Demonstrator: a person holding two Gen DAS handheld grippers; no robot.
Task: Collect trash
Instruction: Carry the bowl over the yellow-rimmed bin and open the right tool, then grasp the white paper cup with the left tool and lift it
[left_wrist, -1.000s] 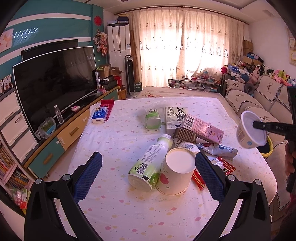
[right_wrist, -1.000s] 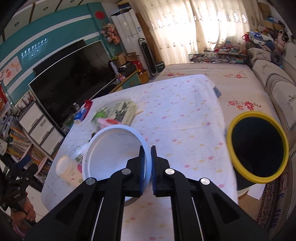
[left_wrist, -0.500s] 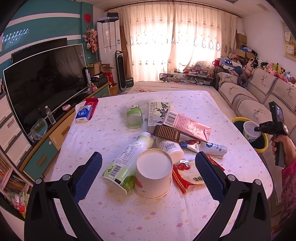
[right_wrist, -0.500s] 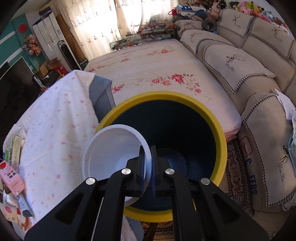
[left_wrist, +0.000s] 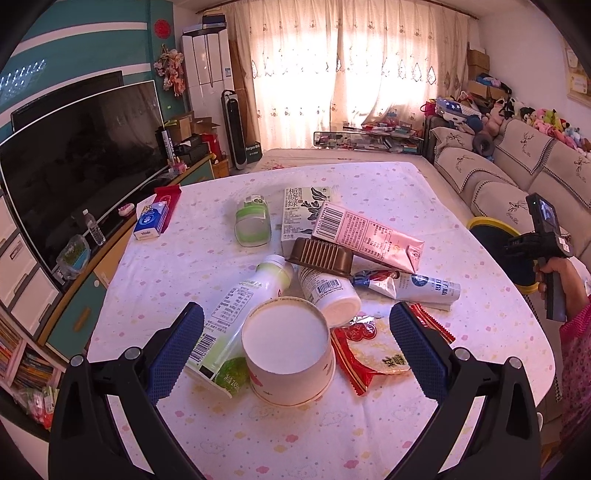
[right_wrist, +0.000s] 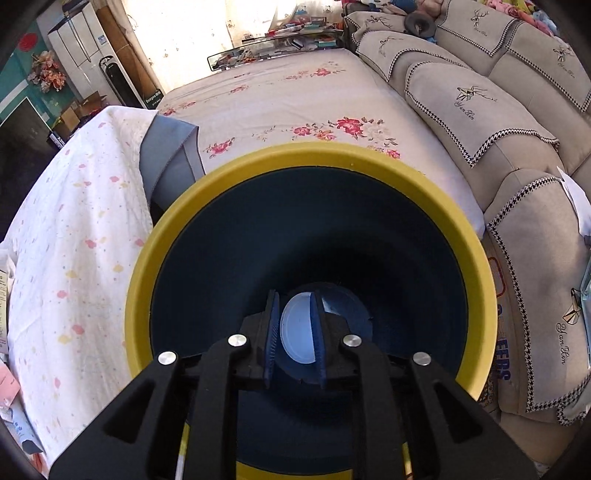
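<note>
Right wrist view: right gripper (right_wrist: 295, 338) opening over the yellow-rimmed bin (right_wrist: 314, 158), white cup (right_wrist: 297, 339) dropping free. Left gripper (left_wrist: 295, 350), jaws wide and empty, likely next closes on the paper cup (left_wrist: 290, 354) near the table (left_wrist: 369, 443) front edge.

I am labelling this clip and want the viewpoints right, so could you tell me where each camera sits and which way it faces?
Left wrist: on the left gripper, looking down across the table of trash, its open fingers flanking a paper cup; the person's right hand shows at the right edge.
Right wrist: on the right gripper, looking steeply down into the yellow-rimmed bin; its jaws are opening, a white cup in the bin seen between them.
Shared: bin, tablecloth, sofa.
</note>
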